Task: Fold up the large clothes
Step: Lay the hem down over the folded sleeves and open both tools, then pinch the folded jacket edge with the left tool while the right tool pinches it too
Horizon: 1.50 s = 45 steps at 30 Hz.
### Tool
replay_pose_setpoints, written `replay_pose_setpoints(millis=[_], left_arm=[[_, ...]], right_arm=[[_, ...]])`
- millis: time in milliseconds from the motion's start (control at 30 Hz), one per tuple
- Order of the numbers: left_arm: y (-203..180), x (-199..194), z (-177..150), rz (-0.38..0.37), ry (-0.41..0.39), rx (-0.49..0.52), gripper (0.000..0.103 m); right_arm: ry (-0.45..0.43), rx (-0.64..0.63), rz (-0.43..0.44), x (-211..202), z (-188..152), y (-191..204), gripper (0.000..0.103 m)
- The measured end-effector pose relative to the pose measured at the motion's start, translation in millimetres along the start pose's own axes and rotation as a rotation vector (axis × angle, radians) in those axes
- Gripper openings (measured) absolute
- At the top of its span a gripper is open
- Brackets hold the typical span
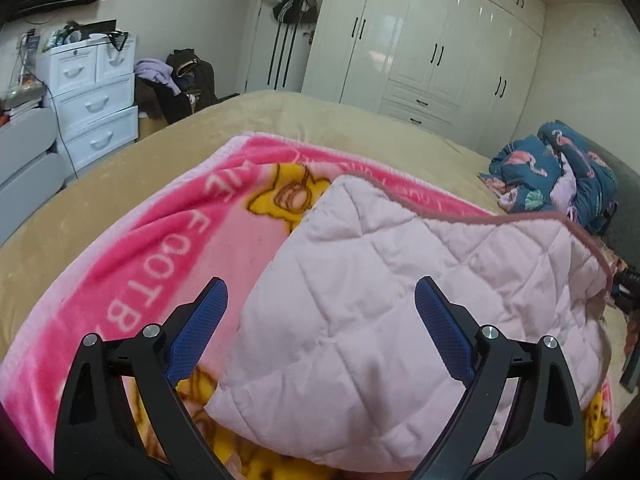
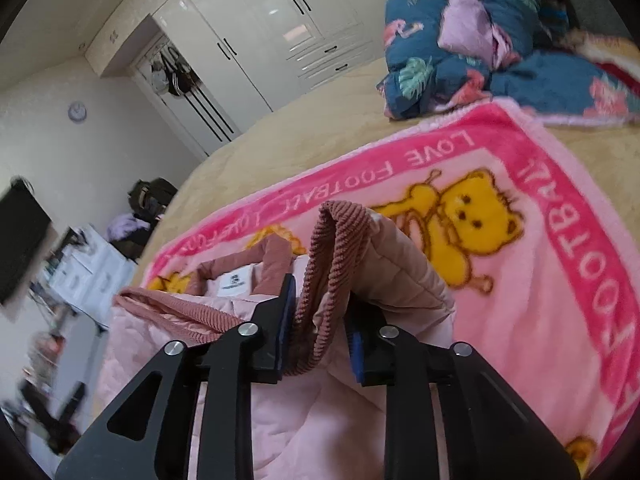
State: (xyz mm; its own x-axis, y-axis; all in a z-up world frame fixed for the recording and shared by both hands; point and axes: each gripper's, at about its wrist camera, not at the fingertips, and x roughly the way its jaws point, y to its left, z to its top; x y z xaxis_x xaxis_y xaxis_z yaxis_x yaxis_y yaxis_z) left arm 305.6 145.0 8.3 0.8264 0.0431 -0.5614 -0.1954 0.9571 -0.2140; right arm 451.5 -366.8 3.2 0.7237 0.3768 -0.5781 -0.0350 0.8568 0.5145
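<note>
**Quilted jacket on the pink blanket, one claw wide, one on the hem**

Jacket (image 1: 392, 292) first, as the left wrist view shows it: a pale pink quilted garment lying lining-side up on a pink blanket (image 1: 160, 248) printed with yellow bears and white lettering. The blanket is spread over a bed (image 1: 100, 176) with a beige cover. A dusty-rose edge runs along the jacket's far side. The left claw (image 1: 320, 312) stands wide apart, its blue pads (image 1: 200, 332) on either side of the near part of the jacket without pressing on it; nothing is gripped. At the far right of the bed sits a bundled blue quilt (image 1: 560, 168) with a flamingo print. Beyond the bed stand a white wardrobe (image 1: 432, 48) and, on the left, a white drawer unit (image 1: 96, 108).

In the right wrist view the jacket (image 2: 320, 420) fills the near centre, its collar and a white label visible to the left. A ribbed dusty-rose cuff or hem (image 2: 332, 240) rises in a fold between the fingers of the right claw (image 2: 320, 344), which is only slightly parted; the left pad touches the ribbed fabric, but whether both pads pinch it I cannot tell. The blanket (image 2: 560, 280) stretches away to the right, with the blue quilt (image 2: 460, 52) at its far end.
</note>
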Motion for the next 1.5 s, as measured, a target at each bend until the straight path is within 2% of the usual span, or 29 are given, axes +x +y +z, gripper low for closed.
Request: replay_pose_setpoints(millis=[33,67,133,167,367,500,600,733,833,900,933,967,1000,1067,1100,1133,1233,1367,1500], left_arm=[[1,1,-2,-0.003,0.006,0.003,0.09],[1,2,-2,-0.009,0.013,0.007,0.091],[2,4,-4,-0.008,0.021,0.017,0.092],[1,5,-4,-0.012,0.028,0.023,0.092],[-3,7,-8,-0.026,0.042,0.038,0.092],[4,9,-13,-0.018,0.049,0.052,0.094],[16,19,-19,-0.017,0.092,0.042,0.094],[27,32,-26,-0.062,0.145,-0.002,0.094],[29,38,-32,-0.098,0.157,-0.016,0.094],[25,40,-34,-0.121,0.156,-0.01,0.092],[23,40,-35,-0.129,0.158,-0.002,0.077],[20,41,-36,-0.119,0.159,0.012,0.056],[16,41,-36,-0.115,0.157,0.02,0.049],[11,36,-34,-0.108,0.136,0.035,0.024],[8,32,-32,-0.1,0.129,0.041,0.02],[4,26,-26,-0.095,0.108,0.044,0.017],[-10,15,-7,-0.088,0.037,0.066,0.014],[-30,30,22,-0.032,0.003,0.114,0.014],[-42,68,37,0.037,0.055,0.167,0.014]], right_arm=[[0.007,0.034,0.026,-1,1,-4,0.027],[0.01,0.059,0.044,-2,1,-7,0.033],[0.016,0.108,0.102,-5,2,-14,0.071],[0.02,0.132,0.111,-6,1,-15,0.098],[0.013,0.066,0.048,-27,-11,-8,0.099],[-0.04,-0.07,-0.094,-50,-38,-9,0.099],[-0.044,-0.199,-0.21,-58,-64,-13,0.099],[-0.002,-0.302,-0.251,-52,-97,-20,0.099],[0.005,-0.33,-0.231,-46,-114,-22,0.096],[0.009,-0.343,-0.186,-44,-122,-20,0.062],[0.0,-0.341,-0.188,-44,-125,-18,0.059],[-0.013,-0.343,-0.188,-42,-125,-16,0.045],[-0.013,-0.346,-0.177,-41,-127,-14,0.032],[-0.029,-0.352,-0.19,-45,-129,-7,0.023],[-0.041,-0.348,-0.185,-48,-128,-3,0.019],[-0.053,-0.344,-0.187,-51,-125,1,0.018],[-0.107,-0.315,-0.187,-63,-106,10,0.016],[-0.088,-0.254,-0.19,-49,-73,7,0.016],[-0.055,-0.269,-0.253,-17,-61,2,0.016]])
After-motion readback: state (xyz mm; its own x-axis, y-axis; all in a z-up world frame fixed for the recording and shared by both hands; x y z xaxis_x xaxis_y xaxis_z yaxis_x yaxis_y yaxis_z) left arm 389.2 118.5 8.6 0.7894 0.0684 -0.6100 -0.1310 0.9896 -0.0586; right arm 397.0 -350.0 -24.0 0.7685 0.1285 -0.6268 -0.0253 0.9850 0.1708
